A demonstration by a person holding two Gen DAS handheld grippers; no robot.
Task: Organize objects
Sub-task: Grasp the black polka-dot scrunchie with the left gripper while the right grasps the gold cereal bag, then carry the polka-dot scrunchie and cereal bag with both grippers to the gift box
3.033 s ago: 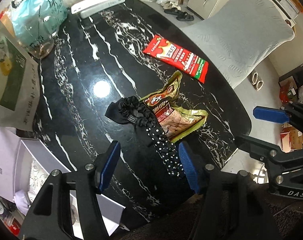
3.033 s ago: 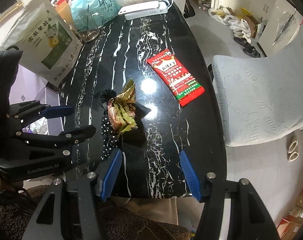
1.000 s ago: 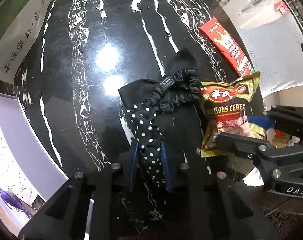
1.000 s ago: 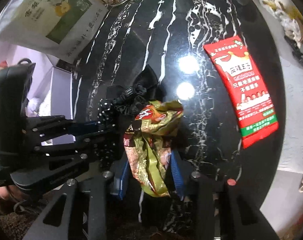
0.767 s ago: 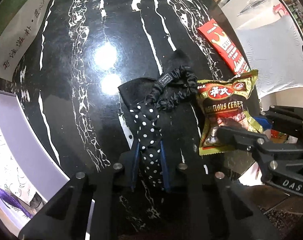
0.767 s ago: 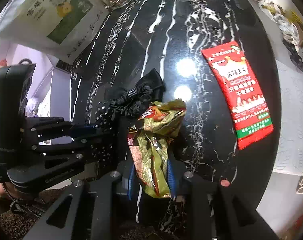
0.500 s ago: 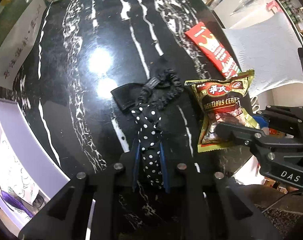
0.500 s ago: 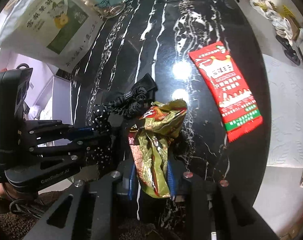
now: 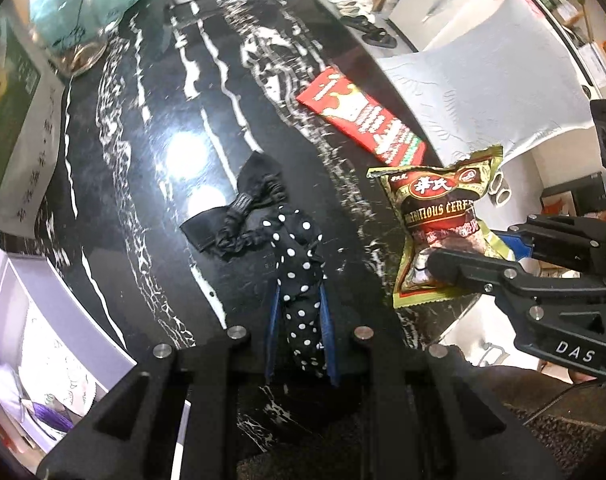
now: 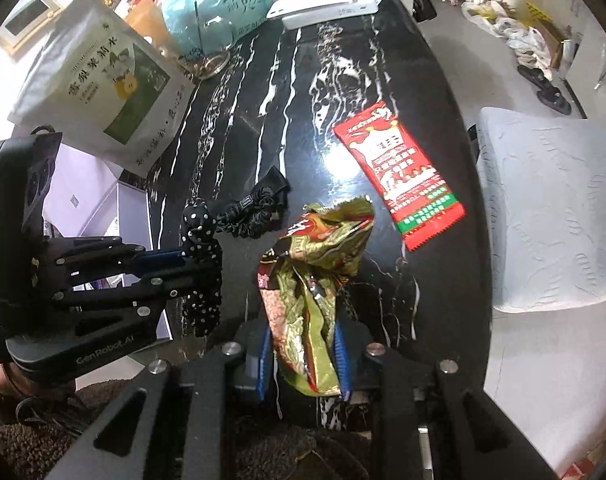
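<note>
L gripper clamped on polka-dot hair tie. R gripper clamped on gold cereal packet, above black marble table.

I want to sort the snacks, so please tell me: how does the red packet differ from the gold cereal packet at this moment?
The red packet lies flat on the black marble table, untouched; the gold cereal packet is crumpled and pinched in the right claw. The red packet is long and narrow; the gold cereal packet looks wider, with dark red print. Both are sealed foil snack packs.
</note>
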